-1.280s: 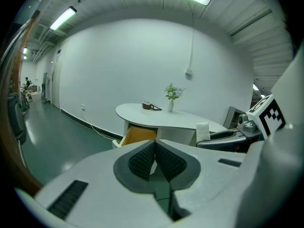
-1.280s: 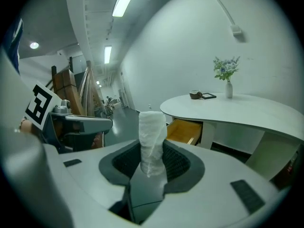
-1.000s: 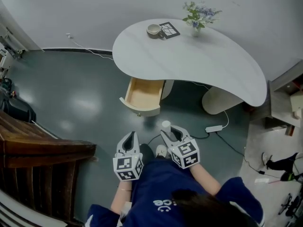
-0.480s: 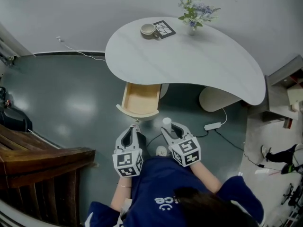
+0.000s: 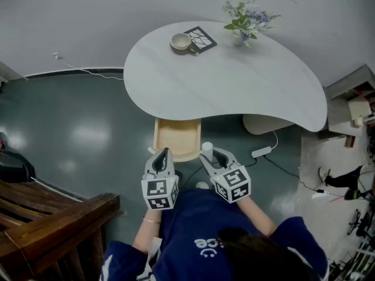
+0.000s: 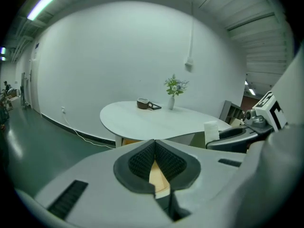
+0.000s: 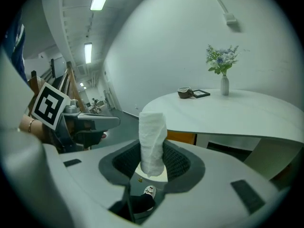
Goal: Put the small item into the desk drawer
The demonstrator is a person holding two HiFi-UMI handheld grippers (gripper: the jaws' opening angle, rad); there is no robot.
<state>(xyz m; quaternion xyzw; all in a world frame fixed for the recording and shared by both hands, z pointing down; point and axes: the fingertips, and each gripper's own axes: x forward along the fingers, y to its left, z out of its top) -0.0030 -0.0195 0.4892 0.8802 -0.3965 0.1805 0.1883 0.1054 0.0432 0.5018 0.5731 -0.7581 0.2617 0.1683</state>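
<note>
The desk drawer (image 5: 177, 138) stands pulled open under the white curved desk (image 5: 234, 81), its pale wooden inside showing nothing in it. My right gripper (image 5: 208, 152) is shut on the small item, a white rolled cylinder (image 5: 206, 149) that stands upright between the pads (image 7: 176, 161); in the right gripper view the roll (image 7: 153, 139) rises above my right gripper (image 7: 153, 151). It hovers just right of the drawer's front. My left gripper (image 5: 163, 153) is shut with nothing in it, at the drawer's front left corner. In the left gripper view, the left gripper (image 6: 154, 144) has its tips touching and the drawer's wood (image 6: 158, 175) shows behind.
On the desk's far side sit a mug (image 5: 180, 41), a black marker card (image 5: 200, 38) and a vase of flowers (image 5: 246, 17). A power strip with cable (image 5: 261, 151) lies on the floor to the right. A dark wooden chair (image 5: 53, 227) stands at the lower left.
Both grippers have moved toward the desk, and the open drawer now lies right in front of their tips. The roll stays gripped in the right gripper.
</note>
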